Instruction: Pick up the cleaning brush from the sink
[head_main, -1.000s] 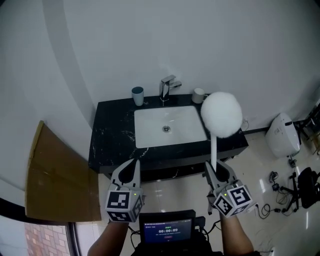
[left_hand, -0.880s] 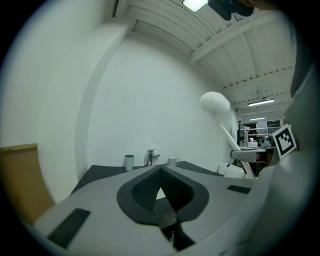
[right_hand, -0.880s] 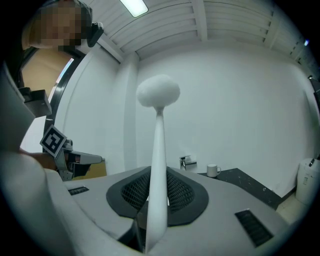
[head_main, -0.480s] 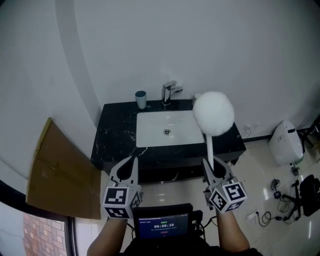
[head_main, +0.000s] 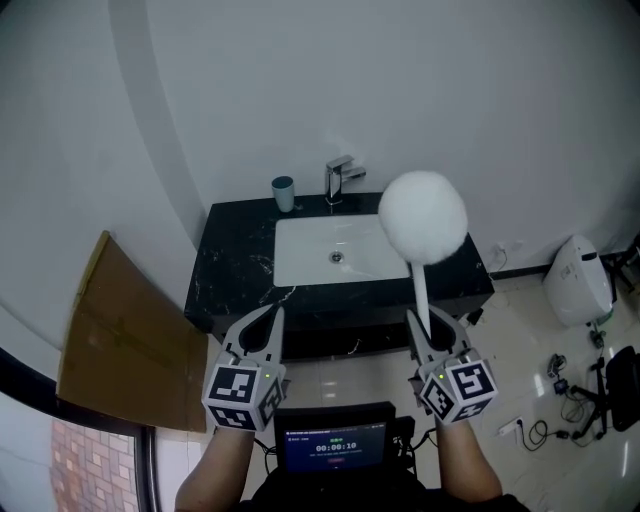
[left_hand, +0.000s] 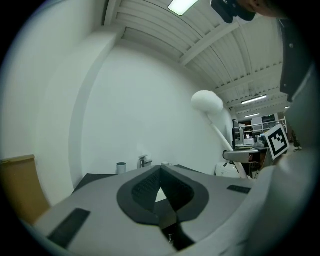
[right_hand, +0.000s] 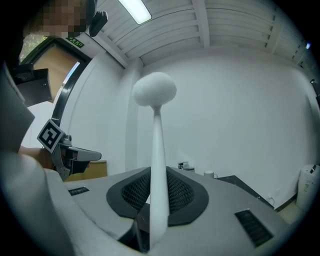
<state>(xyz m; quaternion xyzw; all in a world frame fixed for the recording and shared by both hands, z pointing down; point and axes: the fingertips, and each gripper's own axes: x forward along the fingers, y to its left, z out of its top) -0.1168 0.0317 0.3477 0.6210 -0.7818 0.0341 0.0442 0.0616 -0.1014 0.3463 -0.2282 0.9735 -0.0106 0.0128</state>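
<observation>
The cleaning brush (head_main: 423, 218) has a round white fluffy head on a long white handle (right_hand: 158, 165). My right gripper (head_main: 422, 322) is shut on the handle and holds the brush upright in front of the black counter. In the right gripper view the brush head (right_hand: 154, 89) stands high above the jaws. My left gripper (head_main: 268, 322) hangs at the lower left with its jaws together and nothing between them. The white sink (head_main: 318, 246) lies beyond both grippers, and the brush head covers its right end. In the left gripper view the brush (left_hand: 208, 102) shows at the right.
A chrome tap (head_main: 337, 178) and a blue-grey cup (head_main: 284, 192) stand at the counter's (head_main: 232, 262) back. A brown cardboard sheet (head_main: 123, 342) leans at the left. A white appliance (head_main: 580, 280), cables and a stand lie on the floor at right. A screen (head_main: 334, 440) sits below my hands.
Both grippers and the view have drawn back from the counter. The brush head has shifted slightly left across the sink's right end. The right gripper's hold on the handle is unchanged.
</observation>
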